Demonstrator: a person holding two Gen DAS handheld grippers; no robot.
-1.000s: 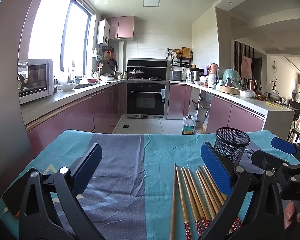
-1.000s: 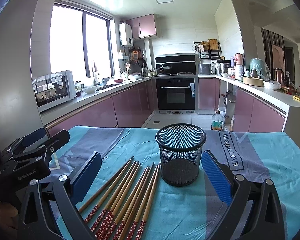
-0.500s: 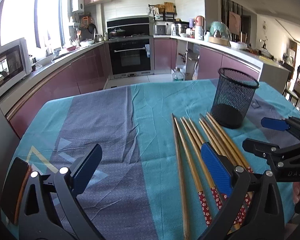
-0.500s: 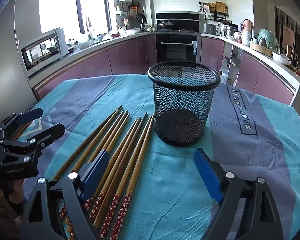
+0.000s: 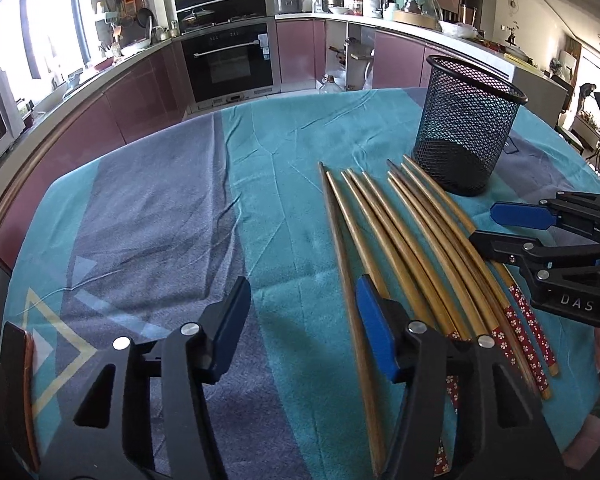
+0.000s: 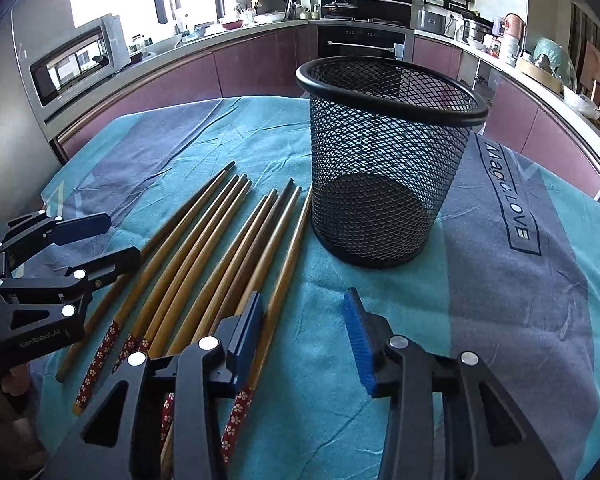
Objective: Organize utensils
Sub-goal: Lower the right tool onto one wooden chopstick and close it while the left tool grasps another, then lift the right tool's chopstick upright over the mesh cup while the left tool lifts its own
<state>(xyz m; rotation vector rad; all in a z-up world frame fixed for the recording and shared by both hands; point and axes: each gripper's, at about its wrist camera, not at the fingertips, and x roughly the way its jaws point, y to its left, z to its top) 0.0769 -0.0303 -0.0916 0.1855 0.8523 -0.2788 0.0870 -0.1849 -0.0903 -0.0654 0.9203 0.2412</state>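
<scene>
Several wooden chopsticks [image 5: 416, 240] with red flowered ends lie side by side on the teal and grey tablecloth [image 5: 268, 184], left of an upright, empty black mesh cup [image 5: 464, 132]. My left gripper [image 5: 302, 328] hovers over the cloth with its jaws closing; the leftmost chopstick lies just inside its right pad, untouched. My right gripper [image 6: 304, 332] is in front of the mesh cup [image 6: 384, 184], jaws also closing. The rightmost of the chopsticks [image 6: 204, 248] runs beside its left pad, not pinched. Each gripper appears in the other's view: right gripper [image 5: 486, 226], left gripper [image 6: 122, 238].
A flat dark object with an orange edge [image 5: 16, 392] lies at the cloth's near left corner. Beyond the table's far edge stand purple kitchen cabinets, a built-in oven [image 5: 228, 64] and a microwave [image 6: 76, 64]. Bare cloth [image 6: 512, 280] stretches right of the cup.
Both grippers have sunk toward the table and tipped downward, so chopsticks and cup fill more of each view. Both pairs of jaws have narrowed from wide open.
</scene>
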